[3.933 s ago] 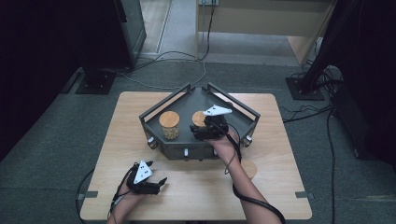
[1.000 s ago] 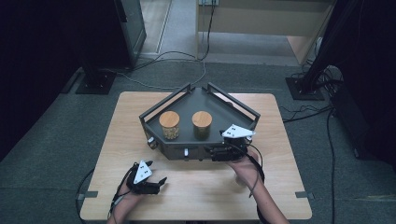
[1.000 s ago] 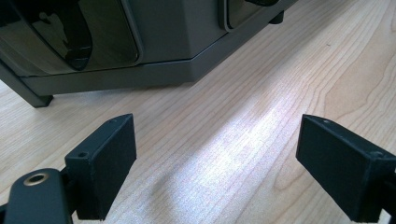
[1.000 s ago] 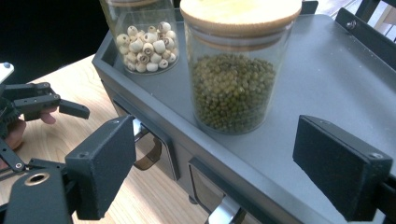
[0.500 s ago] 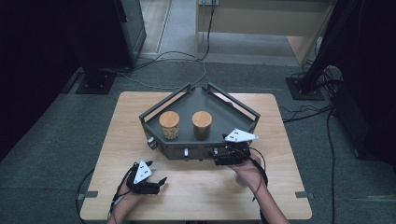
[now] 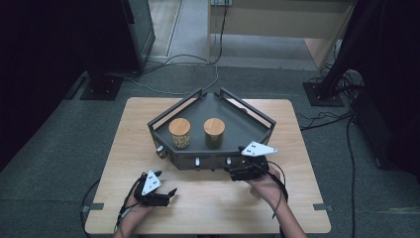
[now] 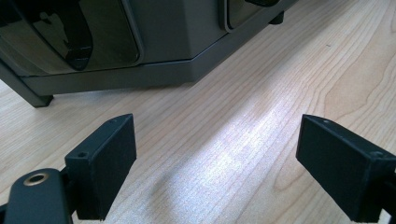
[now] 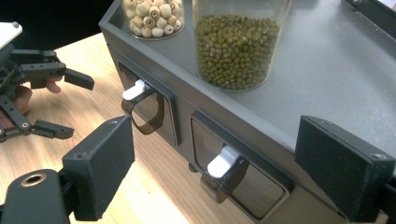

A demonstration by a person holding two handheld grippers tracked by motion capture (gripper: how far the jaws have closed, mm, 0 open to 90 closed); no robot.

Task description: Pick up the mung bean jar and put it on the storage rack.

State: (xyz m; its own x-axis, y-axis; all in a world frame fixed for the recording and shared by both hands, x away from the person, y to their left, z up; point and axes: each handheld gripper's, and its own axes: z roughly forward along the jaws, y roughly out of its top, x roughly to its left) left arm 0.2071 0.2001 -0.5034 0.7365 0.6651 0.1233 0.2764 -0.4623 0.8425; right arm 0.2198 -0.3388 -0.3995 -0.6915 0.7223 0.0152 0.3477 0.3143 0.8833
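A dark grey five-sided rack [image 6: 257,130] stands on the wooden table [image 6: 302,198]. It bears a jar of pale lotus seeds [image 6: 179,133] and a jar of green beans [image 6: 214,131], both with wooden lids. My right gripper [image 6: 234,173] is at the rack's front face, open; its jaws have just been opening. In the right gripper view the gripper [image 8: 217,140] frames a smoky drawer's white tab [image 8: 223,161] without touching it. A second tab [image 8: 135,89] sits to its left. My left gripper [image 6: 171,196] rests open near the table's front, nothing between its fingers [image 7: 107,163].
The rack's raised rails [image 6: 247,106] run around its back and sides. Its base [image 7: 140,60] stands just beyond my left gripper. Bare wood lies at the front of the table. Cables [image 6: 198,69] and black stands [image 6: 101,84] are on the floor beyond the table.
My right gripper left the green-bean jar on the rack, came back over the right front rim and now sits lower at the front face. The left gripper has stayed put.
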